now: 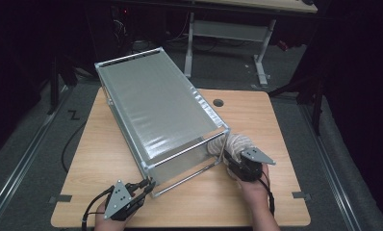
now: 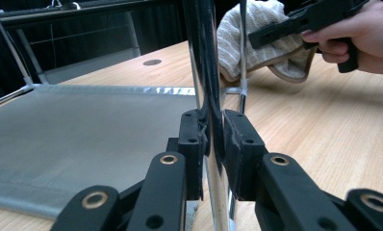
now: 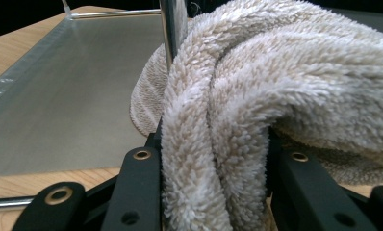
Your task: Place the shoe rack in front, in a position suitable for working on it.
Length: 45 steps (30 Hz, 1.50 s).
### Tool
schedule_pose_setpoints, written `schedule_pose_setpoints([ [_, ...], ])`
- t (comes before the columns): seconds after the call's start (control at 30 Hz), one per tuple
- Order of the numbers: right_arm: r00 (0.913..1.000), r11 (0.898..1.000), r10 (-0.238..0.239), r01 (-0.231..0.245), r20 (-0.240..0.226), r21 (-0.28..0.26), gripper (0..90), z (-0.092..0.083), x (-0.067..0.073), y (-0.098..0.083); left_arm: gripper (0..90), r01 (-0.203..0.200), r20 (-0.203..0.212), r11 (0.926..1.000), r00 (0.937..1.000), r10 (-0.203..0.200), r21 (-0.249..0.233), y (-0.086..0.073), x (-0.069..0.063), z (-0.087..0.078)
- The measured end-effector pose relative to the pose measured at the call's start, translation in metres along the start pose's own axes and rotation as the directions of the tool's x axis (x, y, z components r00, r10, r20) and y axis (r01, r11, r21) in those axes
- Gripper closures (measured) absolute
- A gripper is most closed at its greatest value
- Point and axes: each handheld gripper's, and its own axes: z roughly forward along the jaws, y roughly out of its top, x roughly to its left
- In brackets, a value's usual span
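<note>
At the table's near edge I hold the left gripper (image 1: 142, 187) low and angled up-right, its jaws pinched on the near corner post (image 2: 210, 96) of the rack (image 1: 156, 108), which sits diagonally mid-table. Right of that, my right hand (image 1: 254, 190) points the right gripper (image 1: 226, 158) up-left at the rack's right near corner, jaws clamped on a bunched towel (image 3: 237, 110) that touches the post there.
</note>
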Motion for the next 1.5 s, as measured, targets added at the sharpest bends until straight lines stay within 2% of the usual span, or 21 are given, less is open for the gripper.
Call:
schedule_pose_setpoints([
  [0.13, 1.0000, 1.000, 0.004, -0.004, -0.006, -0.001, 65.0, 0.000, -0.001, 0.000, 78.0, -0.003, 0.004, 1.0000, 1.0000, 0.003, -0.002, -0.001, 0.004, 0.001],
  [0.2, 1.0000, 1.000, 0.003, -0.003, 0.004, 0.004, 64.9, 0.000, -0.001, 0.000, 78.0, -0.002, 0.001, 1.0000, 1.0000, 0.002, -0.001, 0.000, 0.003, 0.001],
  [0.37, 0.9982, 1.000, 0.006, -0.006, 0.060, 0.002, 64.8, 0.000, -0.005, 0.000, 77.7, -0.012, -0.019, 0.9999, 0.9997, 0.012, 0.008, 0.000, 0.001, -0.002],
  [0.53, 0.9944, 0.998, 0.059, -0.058, 0.088, -0.019, 64.8, 0.008, -0.013, 0.005, 77.5, -0.022, -0.059, 0.9996, 0.9980, 0.023, 0.017, -0.004, 0.000, -0.016],
  [0.6, 0.9950, 0.997, 0.070, -0.069, 0.072, -0.014, 64.7, 0.014, -0.012, 0.007, 77.3, -0.020, -0.079, 0.9996, 0.9967, 0.022, 0.018, -0.005, 0.000, -0.020],
  [0.67, 0.9976, 0.998, 0.055, -0.055, 0.041, -0.006, 64.7, 0.021, -0.008, 0.008, 77.3, -0.015, -0.096, 0.9997, 0.9953, 0.016, 0.019, -0.006, 0.001, -0.024],
  [0.77, 0.9996, 0.999, 0.026, -0.026, -0.015, -0.028, 64.7, 0.026, 0.003, 0.013, 77.3, -0.006, -0.126, 0.9998, 0.9920, 0.008, 0.020, -0.009, 0.004, -0.032],
  [0.9, 0.9986, 1.000, -0.002, 0.001, -0.053, -0.032, 64.8, 0.032, 0.014, 0.014, 77.2, 0.000, -0.158, 0.9997, 0.9874, 0.004, 0.024, -0.011, 0.009, -0.037],
  [1.1, 0.9954, 0.998, -0.038, 0.033, -0.088, -0.050, 64.8, 0.030, 0.024, 0.016, 77.3, 0.011, -0.174, 0.9997, 0.9847, -0.007, 0.020, -0.012, 0.016, -0.037],
  [1.17, 0.9950, 0.997, -0.053, 0.048, -0.084, -0.056, 65.0, 0.028, 0.027, 0.016, 77.4, 0.012, -0.181, 0.9997, 0.9835, -0.008, 0.022, -0.012, 0.017, -0.038],
  [1.3, 0.9916, 0.996, -0.069, 0.062, -0.110, -0.065, 66.2, 0.028, 0.028, 0.017, 77.5, 0.020, -0.197, 0.9995, 0.9802, -0.015, 0.025, -0.013, 0.019, -0.039],
  [1.43, 0.9855, 0.994, -0.099, 0.091, -0.138, -0.065, 67.3, 0.026, 0.032, 0.016, 78.2, 0.054, -0.213, 0.9984, 0.9758, -0.049, 0.017, -0.014, 0.025, -0.040],
  [1.5, 0.9836, 0.993, -0.104, 0.095, -0.148, -0.065, 67.3, 0.025, 0.033, 0.016, 78.4, 0.055, -0.215, 0.9984, 0.9753, -0.050, 0.016, -0.014, 0.027, -0.040],
])
